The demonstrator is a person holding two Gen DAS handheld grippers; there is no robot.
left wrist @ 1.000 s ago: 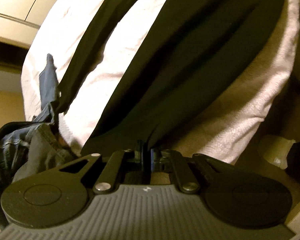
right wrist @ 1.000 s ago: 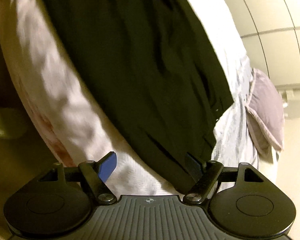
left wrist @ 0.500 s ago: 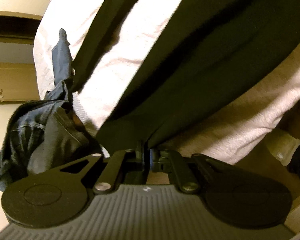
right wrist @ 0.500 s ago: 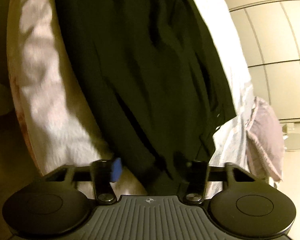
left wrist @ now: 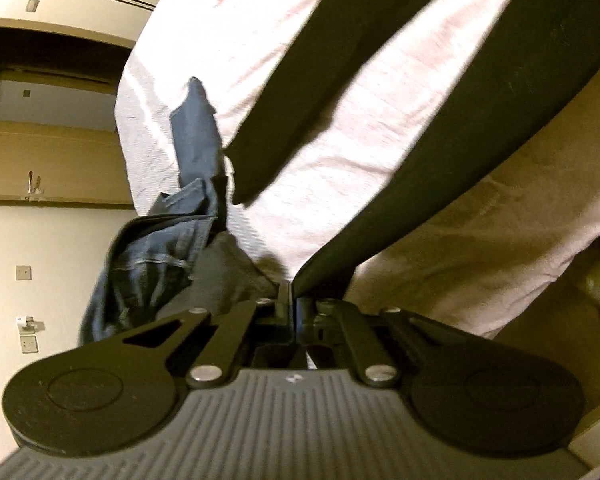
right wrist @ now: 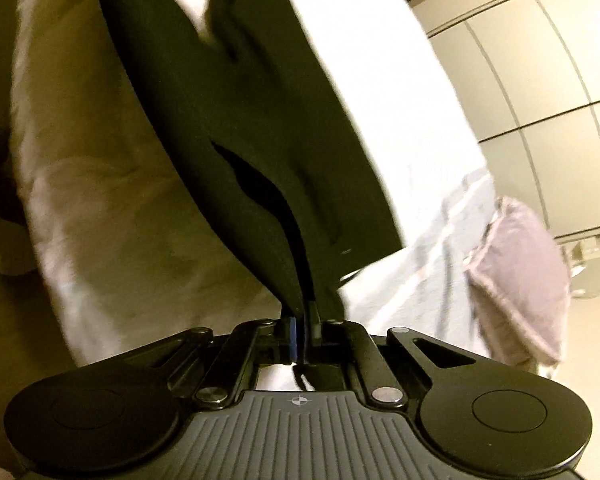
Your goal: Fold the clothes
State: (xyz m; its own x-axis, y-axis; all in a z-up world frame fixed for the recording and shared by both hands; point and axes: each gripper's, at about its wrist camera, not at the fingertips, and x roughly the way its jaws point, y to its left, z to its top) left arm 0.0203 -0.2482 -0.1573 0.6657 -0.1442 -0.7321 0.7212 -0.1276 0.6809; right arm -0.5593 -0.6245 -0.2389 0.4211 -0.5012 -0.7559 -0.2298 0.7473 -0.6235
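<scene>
A black garment (left wrist: 440, 128) stretches across a white bedspread (left wrist: 340, 128), pulled taut into a narrow fold toward each camera. My left gripper (left wrist: 294, 300) is shut, pinching the garment's near edge between its fingers. In the right wrist view the same black garment (right wrist: 252, 128) runs down into my right gripper (right wrist: 304, 320), which is shut on its other edge. The cloth lifts off the bed near both grippers. Blue jeans (left wrist: 160, 256) lie bunched at the bed's left edge, beside the left gripper.
A lilac cushion (right wrist: 520, 280) rests on a pale grey sheet (right wrist: 428, 280) at the right of the bed. Cupboard doors (right wrist: 540, 92) stand behind it. A beige wall with switches (left wrist: 24, 272) is to the left. The bedspread (right wrist: 100, 208) hangs over the bed's edge.
My right gripper was open a second ago and has closed on the black garment. Both grippers have lifted, pulling the cloth up and taut. The left stayed shut.
</scene>
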